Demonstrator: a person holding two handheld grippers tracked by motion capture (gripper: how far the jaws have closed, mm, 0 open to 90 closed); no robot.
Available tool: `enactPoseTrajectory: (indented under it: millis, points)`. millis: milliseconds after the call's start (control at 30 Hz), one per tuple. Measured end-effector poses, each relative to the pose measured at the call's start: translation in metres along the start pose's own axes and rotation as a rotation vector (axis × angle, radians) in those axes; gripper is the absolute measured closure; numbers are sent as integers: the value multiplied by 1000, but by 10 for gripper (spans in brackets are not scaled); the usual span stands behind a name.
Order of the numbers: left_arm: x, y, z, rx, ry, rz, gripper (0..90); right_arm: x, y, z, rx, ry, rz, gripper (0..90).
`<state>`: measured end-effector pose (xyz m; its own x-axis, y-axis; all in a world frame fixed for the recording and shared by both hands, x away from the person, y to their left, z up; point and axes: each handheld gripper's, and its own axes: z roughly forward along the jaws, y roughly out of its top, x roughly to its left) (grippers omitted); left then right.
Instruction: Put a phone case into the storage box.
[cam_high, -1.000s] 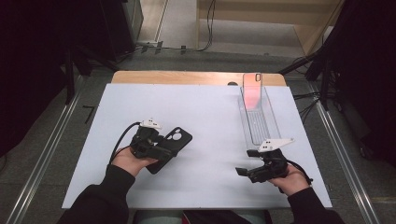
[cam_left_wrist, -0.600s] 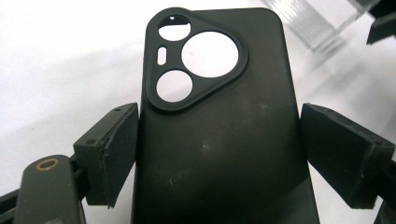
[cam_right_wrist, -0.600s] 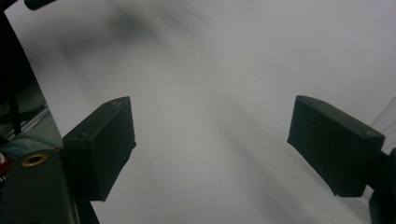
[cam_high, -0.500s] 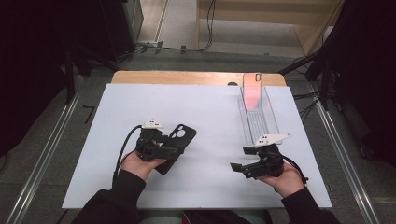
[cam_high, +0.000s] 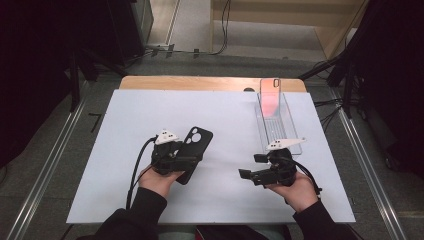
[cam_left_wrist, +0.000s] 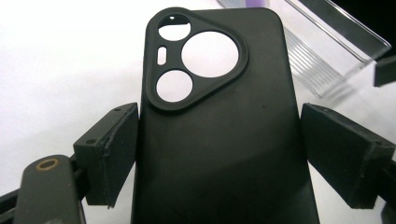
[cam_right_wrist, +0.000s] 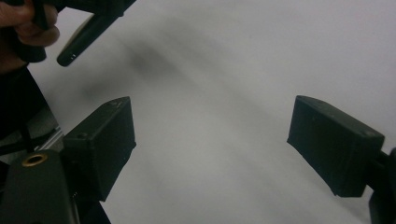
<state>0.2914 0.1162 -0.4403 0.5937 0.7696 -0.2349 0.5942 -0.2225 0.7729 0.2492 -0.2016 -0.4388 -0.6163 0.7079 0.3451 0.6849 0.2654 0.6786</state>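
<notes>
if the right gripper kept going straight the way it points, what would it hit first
Probably the black phone case held in the left gripper. The right gripper points left across the white table, fingers open with nothing between them; depth is unclear, so it might pass slightly in front.

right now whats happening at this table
A person works with a gripper in each hand over a white table. The left gripper holds a black phone case between its jaws. The right gripper is open and empty, pointing toward the case. A clear plastic tray lies at the far right.
</notes>
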Motion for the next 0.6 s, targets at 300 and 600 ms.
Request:
enactPoseTrajectory:
  millis: [300, 600]
  points:
    - [-8, -13, 8, -73, -7, 10, 146, 6, 14, 3, -40, 17, 52, 132]
    - [-19, -22, 13, -124, 14, 55, 146, 11, 30, 10, -69, 40, 98, 145]
